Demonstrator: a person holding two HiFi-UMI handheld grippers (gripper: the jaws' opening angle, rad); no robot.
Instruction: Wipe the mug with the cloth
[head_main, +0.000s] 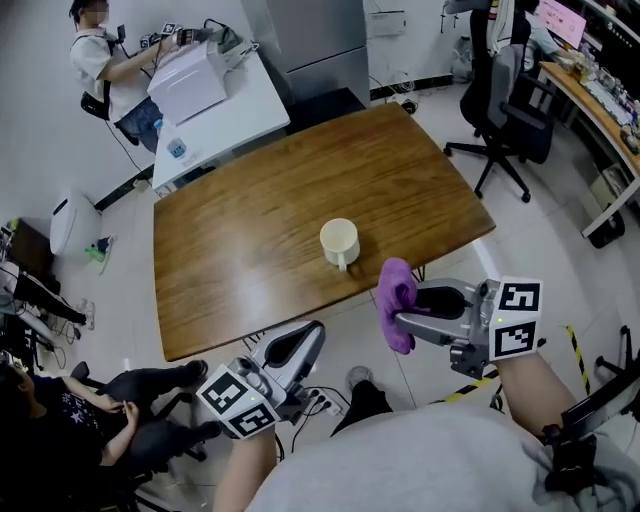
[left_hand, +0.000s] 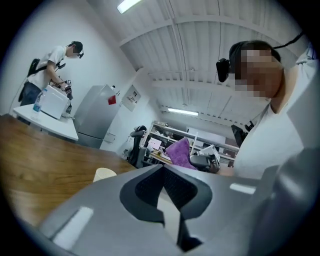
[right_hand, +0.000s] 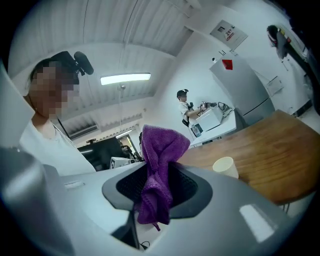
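Purple cloth (head_main: 396, 300) is clenched in my right tool (head_main: 408, 318), a bunched fold sticking up past the tips and a tail hanging below. My left tool (head_main: 308, 338) is closed tight with nothing in it. Both tools point level and hang off the near edge of the tabletop (head_main: 250, 230), so neither is over the wood yet.

The mug (head_main: 339, 242) stands upright and alone on the near right part of the tabletop, mouth up, its handle turned toward the near edge. From the cloth it lies farther out and a little to the left. From the left tool it lies farther out and to the right. My right hand looks the nearer of the two, though not by much.

I judge no wiping has begun. I need to steady the mug with the left tool, which must open first, and bring the cloth forward and leftward onto its wall.
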